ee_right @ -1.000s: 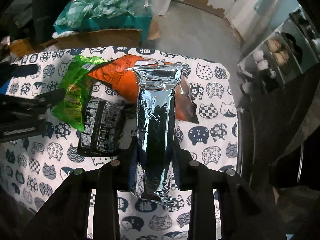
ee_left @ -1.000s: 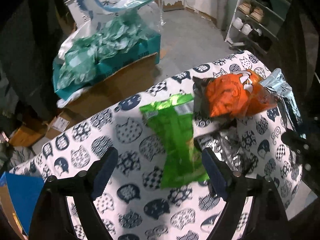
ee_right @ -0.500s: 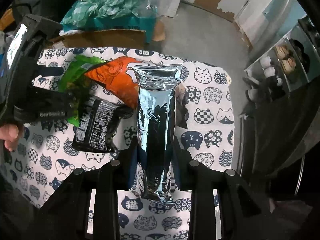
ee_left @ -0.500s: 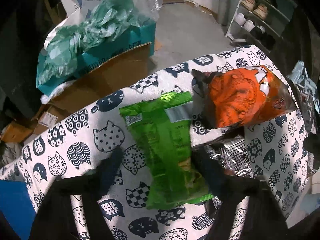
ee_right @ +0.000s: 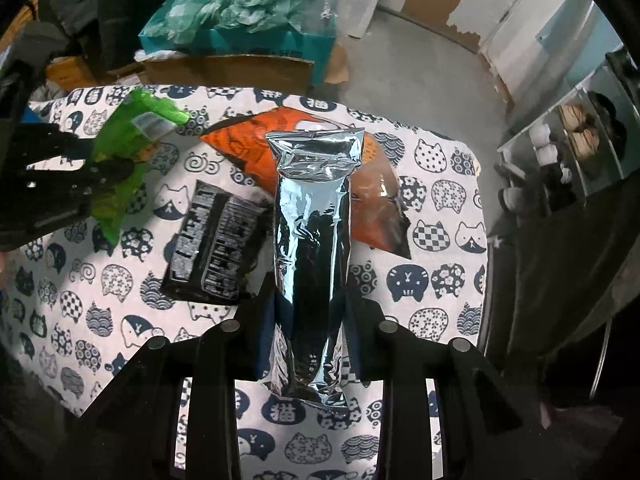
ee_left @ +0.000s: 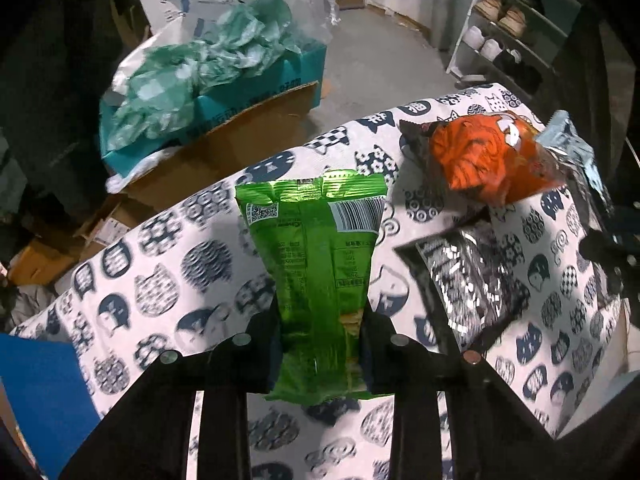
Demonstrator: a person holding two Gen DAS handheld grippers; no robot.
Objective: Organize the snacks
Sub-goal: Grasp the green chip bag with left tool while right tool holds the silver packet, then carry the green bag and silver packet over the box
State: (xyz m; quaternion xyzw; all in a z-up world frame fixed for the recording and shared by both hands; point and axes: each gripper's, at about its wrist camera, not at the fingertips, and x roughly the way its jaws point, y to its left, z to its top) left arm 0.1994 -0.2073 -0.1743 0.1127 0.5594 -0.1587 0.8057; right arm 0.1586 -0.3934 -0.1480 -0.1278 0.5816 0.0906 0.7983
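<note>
- The left gripper (ee_left: 320,344) is clamped on the near end of the green snack bag (ee_left: 316,264). Its jaws have just been closing, with the bag between them, and the pads now press on the bag's sides.
- In the right wrist view that green bag slants up over the far left part of the table, so I judge it lifted or partly lifted off the cloth, though I cannot tell whether its lower end is touching.
- The right gripper (ee_right: 310,320) is shut on the lower part of a silver foil snack pack (ee_right: 312,248), which stands up along the fingers above the table.
- Two snacks lie loose on the cat-print tablecloth (ee_right: 436,276): the orange snack bag (ee_right: 376,216) toward the far side, partly behind the silver pack, and the black snack packet (ee_right: 216,248) in the middle, label side up, just left of the silver pack.
- My reading of progress: both hands have a snack picked up, but nothing looks sorted or stacked yet.
- No bin, tray or tidy row for the snacks shows in either view, so I cannot say where they are meant to go.
- Left to do, as I judge it: set down the two held packs in order, then deal with the orange and black ones.
- Beyond the table's far edge a cardboard box (ee_left: 224,152) holds teal plastic bags.
</note>
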